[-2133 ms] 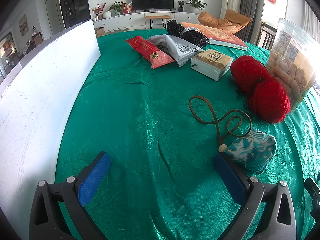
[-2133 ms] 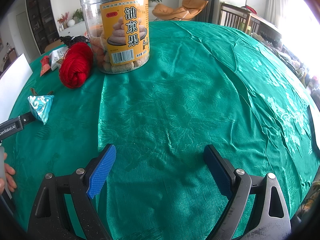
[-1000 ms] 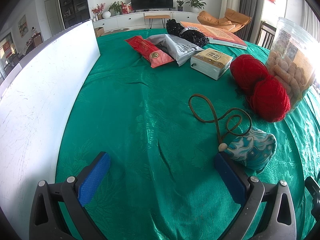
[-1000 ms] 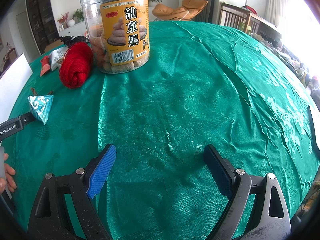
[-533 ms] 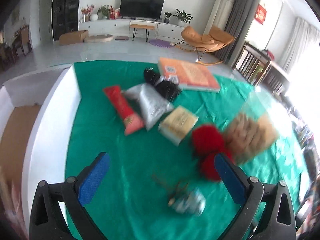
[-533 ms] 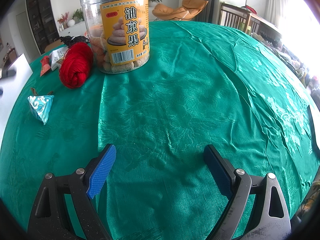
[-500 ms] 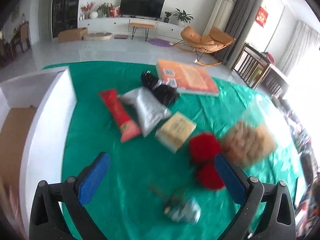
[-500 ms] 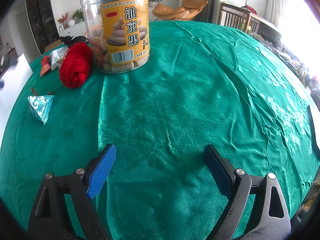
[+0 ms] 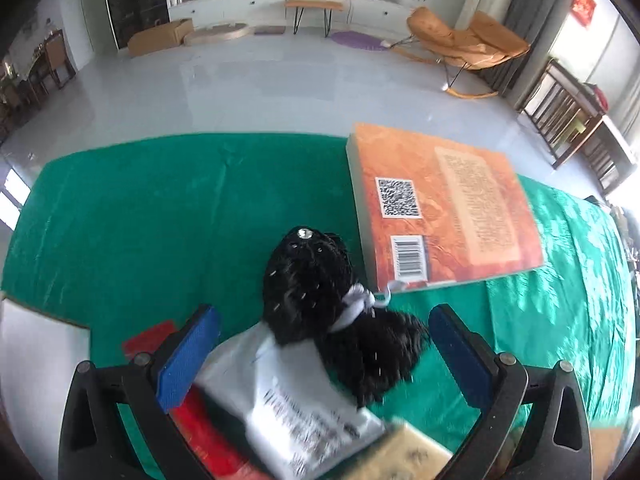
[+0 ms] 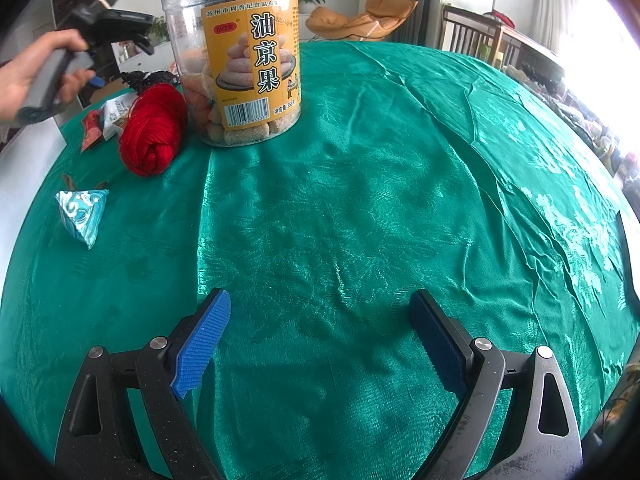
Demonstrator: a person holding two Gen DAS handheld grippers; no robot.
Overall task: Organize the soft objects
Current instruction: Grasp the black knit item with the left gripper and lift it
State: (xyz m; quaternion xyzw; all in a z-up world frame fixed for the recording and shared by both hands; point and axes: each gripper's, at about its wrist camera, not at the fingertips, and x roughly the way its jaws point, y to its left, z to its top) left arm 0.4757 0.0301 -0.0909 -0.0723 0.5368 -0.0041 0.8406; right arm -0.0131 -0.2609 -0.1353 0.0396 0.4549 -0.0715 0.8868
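A black fuzzy soft item (image 9: 320,296) tied with a grey band lies on the green tablecloth (image 9: 160,208), partly on a silver pouch (image 9: 296,404). My left gripper (image 9: 324,356) hovers open above it, blue pads either side. In the right wrist view, red yarn (image 10: 154,136) sits beside the snack jar (image 10: 240,56), and a teal patterned pouch (image 10: 82,216) lies at the left. My right gripper (image 10: 320,340) is open over bare cloth with nothing between its fingers. A hand (image 10: 24,76) holds the left gripper high at the far left.
An orange book (image 9: 444,204) lies right of the black item. A red packet (image 9: 208,436) and a tan box (image 9: 404,456) sit below the silver pouch. A white board (image 9: 36,384) borders the table's left side. Beyond the table edge are floor and an orange chair (image 9: 464,44).
My left gripper has risen from the near table, travelled over the items toward the far edge and now looks down on the black soft item. The right gripper has stayed still.
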